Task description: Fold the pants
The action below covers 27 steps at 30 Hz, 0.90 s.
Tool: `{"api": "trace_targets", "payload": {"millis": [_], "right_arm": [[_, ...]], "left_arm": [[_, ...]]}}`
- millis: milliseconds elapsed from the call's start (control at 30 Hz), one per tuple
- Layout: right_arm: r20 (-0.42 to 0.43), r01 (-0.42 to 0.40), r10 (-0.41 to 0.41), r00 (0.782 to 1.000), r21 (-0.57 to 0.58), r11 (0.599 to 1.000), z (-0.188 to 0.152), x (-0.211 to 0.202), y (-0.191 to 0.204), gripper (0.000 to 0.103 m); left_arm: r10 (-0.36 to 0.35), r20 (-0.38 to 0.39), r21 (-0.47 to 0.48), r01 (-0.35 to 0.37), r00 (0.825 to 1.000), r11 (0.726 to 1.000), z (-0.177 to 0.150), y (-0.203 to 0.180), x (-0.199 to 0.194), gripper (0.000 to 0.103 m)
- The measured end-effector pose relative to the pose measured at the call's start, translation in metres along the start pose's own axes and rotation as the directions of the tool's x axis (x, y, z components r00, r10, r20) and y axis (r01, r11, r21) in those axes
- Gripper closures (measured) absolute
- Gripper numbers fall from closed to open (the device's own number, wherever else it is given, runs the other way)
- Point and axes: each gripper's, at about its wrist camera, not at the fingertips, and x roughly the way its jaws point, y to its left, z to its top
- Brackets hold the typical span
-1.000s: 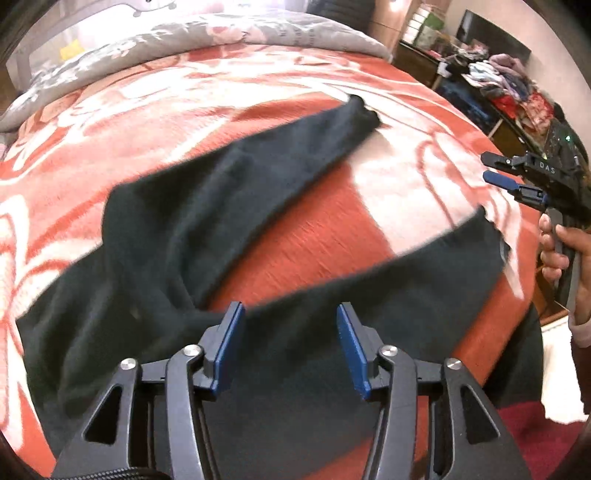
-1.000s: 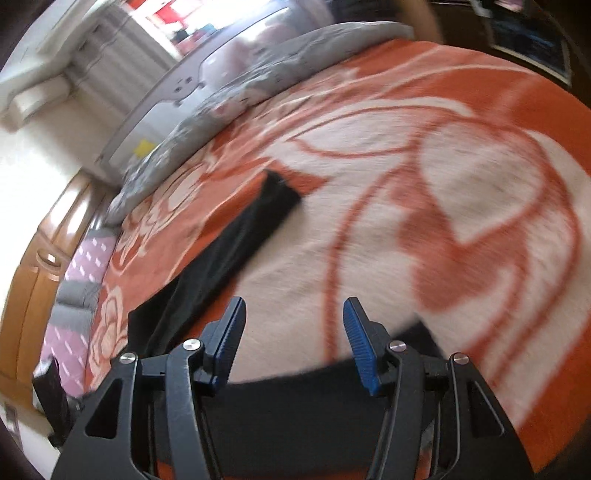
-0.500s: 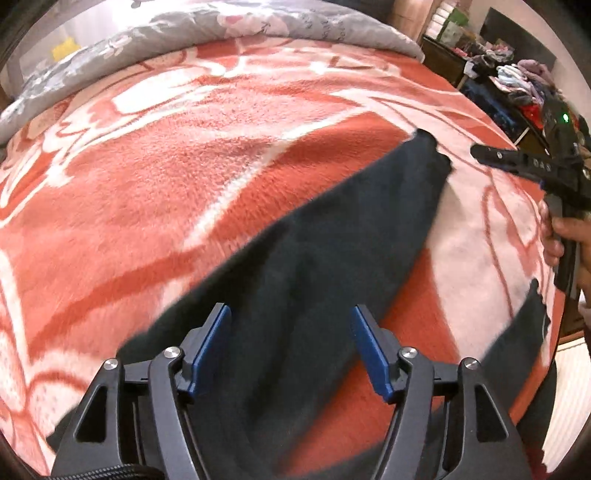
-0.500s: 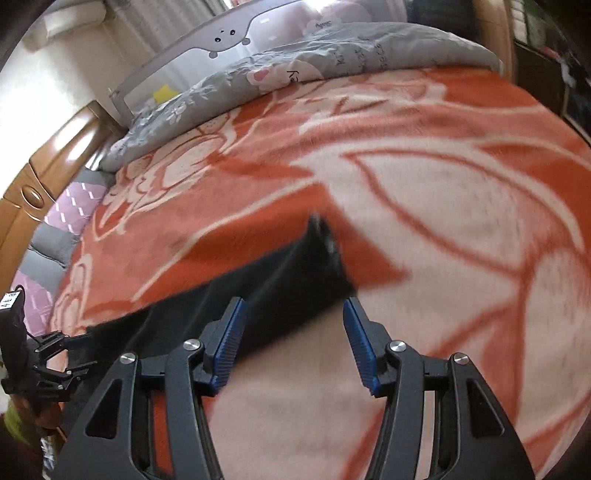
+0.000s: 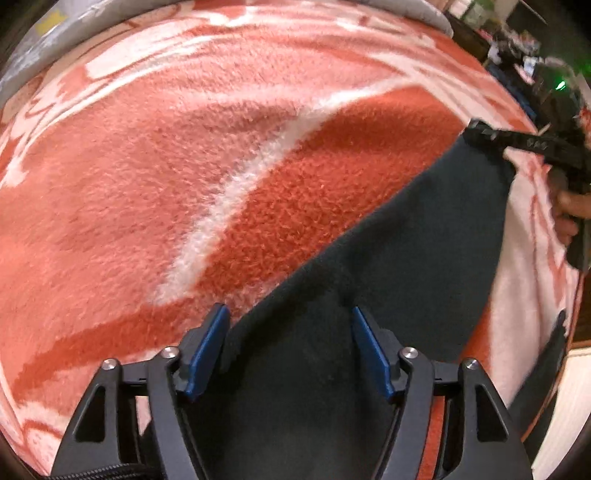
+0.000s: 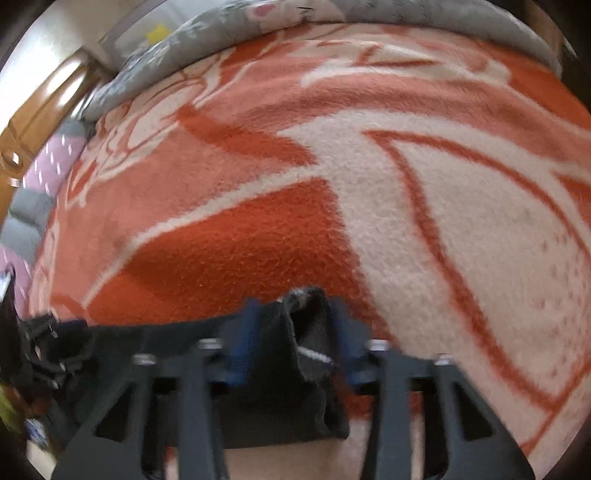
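Note:
Black pants (image 5: 399, 251) lie on the orange and white blanket (image 5: 184, 147). In the left wrist view one leg runs from between my left gripper's fingers up to the right. My left gripper (image 5: 290, 343) is open, low over the leg's near part at its left edge. My right gripper (image 5: 480, 134) reaches the leg's far end from the right. In the right wrist view my right gripper (image 6: 293, 339) straddles the bunched leg cuff (image 6: 306, 317); the fingers are blurred and still apart around the cloth.
A grey flowered quilt (image 6: 229, 37) lies along the bed's far side. A wooden headboard (image 6: 44, 110) and purple pillow (image 6: 48, 162) are at the left. Cluttered furniture (image 5: 517, 33) stands beyond the bed's right edge.
Both grippers have moved in low onto the far pant leg. My right gripper has come down around the leg's cuff; my left has dropped close over the leg's near part.

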Motion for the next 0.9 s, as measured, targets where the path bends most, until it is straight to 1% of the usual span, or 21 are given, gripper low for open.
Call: {"api": "trace_targets", "payload": {"millis": [33, 67, 100, 133, 200, 267, 467, 633, 700, 767, 900], "right_arm": [[0.015, -0.009, 0.009, 1.000, -0.017, 1.000, -0.002, -0.005, 0.001, 0.092], [0.029, -0.017, 0.018, 0.999, -0.025, 1.000, -0.003, -0.008, 0.001, 0.093], [0.053, -0.027, 0.029, 0.998, -0.038, 0.999, -0.005, -0.015, 0.001, 0.094], [0.074, -0.036, 0.040, 0.996, -0.047, 0.998, -0.008, -0.022, 0.001, 0.094], [0.108, -0.064, 0.068, 0.992, -0.048, 0.997, -0.013, -0.035, -0.003, 0.095], [0.143, -0.095, 0.101, 0.984, -0.050, 0.994, -0.021, -0.050, -0.007, 0.095], [0.214, -0.143, 0.156, 0.964, -0.076, 0.987, -0.055, -0.087, -0.012, 0.095], [0.262, -0.174, 0.196, 0.945, -0.104, 0.979, -0.094, -0.119, -0.021, 0.095], [0.277, -0.183, 0.208, 0.938, -0.111, 0.977, -0.113, -0.130, -0.024, 0.096], [0.278, -0.188, 0.215, 0.936, -0.118, 0.975, -0.132, -0.138, -0.024, 0.096], [0.267, -0.172, 0.202, 0.942, -0.131, 0.976, -0.171, -0.150, -0.023, 0.096]], "left_arm": [[0.004, 0.010, 0.017, -0.004, 1.000, 1.000, 0.000, -0.002, 0.000, 0.043], [-0.006, 0.021, 0.031, 0.006, 1.000, 1.000, 0.000, -0.003, -0.001, 0.054], [-0.020, 0.027, 0.036, 0.019, 0.999, 0.999, 0.000, -0.004, -0.002, 0.075], [-0.043, 0.030, 0.036, 0.042, 0.999, 0.998, -0.001, -0.004, -0.004, 0.084], [-0.040, 0.051, 0.044, 0.038, 0.998, 0.998, -0.004, -0.006, -0.009, 0.096], [-0.038, 0.081, 0.075, 0.032, 0.996, 0.997, -0.012, -0.012, -0.018, 0.097], [-0.074, 0.155, 0.116, 0.056, 0.985, 0.992, -0.040, -0.032, -0.052, 0.098], [-0.114, 0.209, 0.141, 0.086, 0.971, 0.986, -0.075, -0.057, -0.085, 0.098], [-0.125, 0.221, 0.143, 0.095, 0.967, 0.985, -0.096, -0.069, -0.096, 0.098], [-0.135, 0.224, 0.139, 0.105, 0.965, 0.985, -0.116, -0.077, -0.103, 0.099], [-0.139, 0.227, 0.136, 0.110, 0.964, 0.984, -0.155, -0.100, -0.109, 0.099]]}}
